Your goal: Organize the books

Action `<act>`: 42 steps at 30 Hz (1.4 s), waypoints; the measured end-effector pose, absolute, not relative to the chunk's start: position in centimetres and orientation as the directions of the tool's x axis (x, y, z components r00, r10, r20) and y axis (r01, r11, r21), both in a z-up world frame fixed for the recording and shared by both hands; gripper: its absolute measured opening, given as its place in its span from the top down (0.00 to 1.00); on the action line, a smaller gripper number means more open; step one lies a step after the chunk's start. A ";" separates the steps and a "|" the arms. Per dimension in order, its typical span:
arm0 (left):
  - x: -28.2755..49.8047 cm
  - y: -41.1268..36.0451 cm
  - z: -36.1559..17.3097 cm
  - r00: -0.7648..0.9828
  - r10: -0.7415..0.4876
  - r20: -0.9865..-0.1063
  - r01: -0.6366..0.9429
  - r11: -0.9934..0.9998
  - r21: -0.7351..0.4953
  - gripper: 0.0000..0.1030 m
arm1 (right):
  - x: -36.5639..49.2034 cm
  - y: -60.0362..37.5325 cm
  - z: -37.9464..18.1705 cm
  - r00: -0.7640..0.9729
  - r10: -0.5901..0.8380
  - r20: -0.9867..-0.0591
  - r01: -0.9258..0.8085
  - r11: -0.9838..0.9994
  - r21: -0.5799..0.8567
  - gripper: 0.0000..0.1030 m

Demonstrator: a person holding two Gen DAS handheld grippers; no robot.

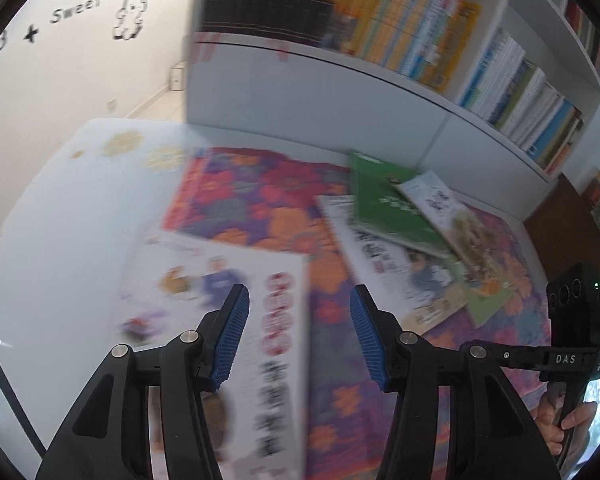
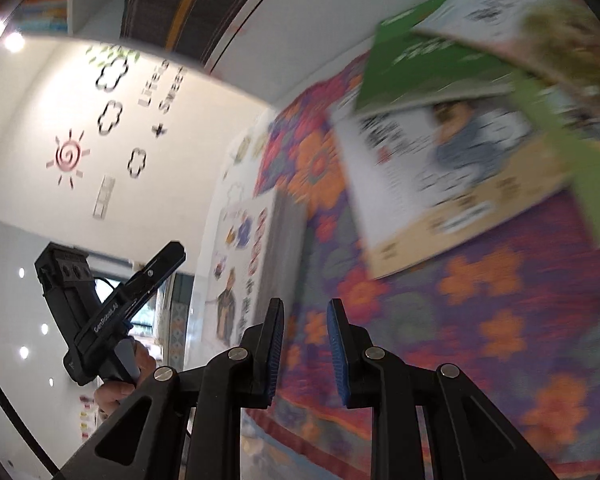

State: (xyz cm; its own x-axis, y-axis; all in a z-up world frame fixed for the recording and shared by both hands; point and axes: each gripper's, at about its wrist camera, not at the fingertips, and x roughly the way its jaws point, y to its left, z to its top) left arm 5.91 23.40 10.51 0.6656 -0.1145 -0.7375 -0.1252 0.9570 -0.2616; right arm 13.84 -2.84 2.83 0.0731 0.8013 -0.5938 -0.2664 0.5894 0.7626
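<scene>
Left gripper (image 1: 298, 336) gaped wide and empty over the white picture book (image 1: 236, 344); right gripper (image 2: 305, 346) stood part open, also empty. With both views blurred, I judged a hasty grab could clip the floral cloth (image 1: 260, 196) or topple the fanned book pile (image 1: 412, 236).

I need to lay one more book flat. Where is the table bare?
Bare white tabletop lies left of the floral cloth, and open cloth shows between the white book and the overlapping pile. That pile crowds the right.

You see a floral cloth (image 1: 268, 200) patterned orange, purple and red; a green-covered book (image 1: 388, 204); a white book (image 1: 236, 332) bearing red circles; black grippers' blue ribbed pads (image 1: 230, 340); white shelving (image 1: 380, 92).
</scene>
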 end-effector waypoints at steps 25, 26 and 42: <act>21.1 2.0 3.2 0.611 -0.404 -0.681 0.089 0.889 -0.448 0.51 | 33.9 -22.7 2.4 0.539 0.511 -0.670 -0.149 0.840 0.521 0.80; 21.4 1.6 2.7 0.599 -0.408 -0.689 0.092 0.890 -0.447 0.51 | 34.6 -22.4 2.3 0.539 0.476 -0.695 -0.142 0.864 0.483 0.80; 22.3 -0.3 1.6 0.563 -0.425 -0.709 0.153 0.897 -0.415 0.49 | 39.2 -19.4 0.1 0.519 0.425 -0.742 -0.233 0.905 0.356 0.54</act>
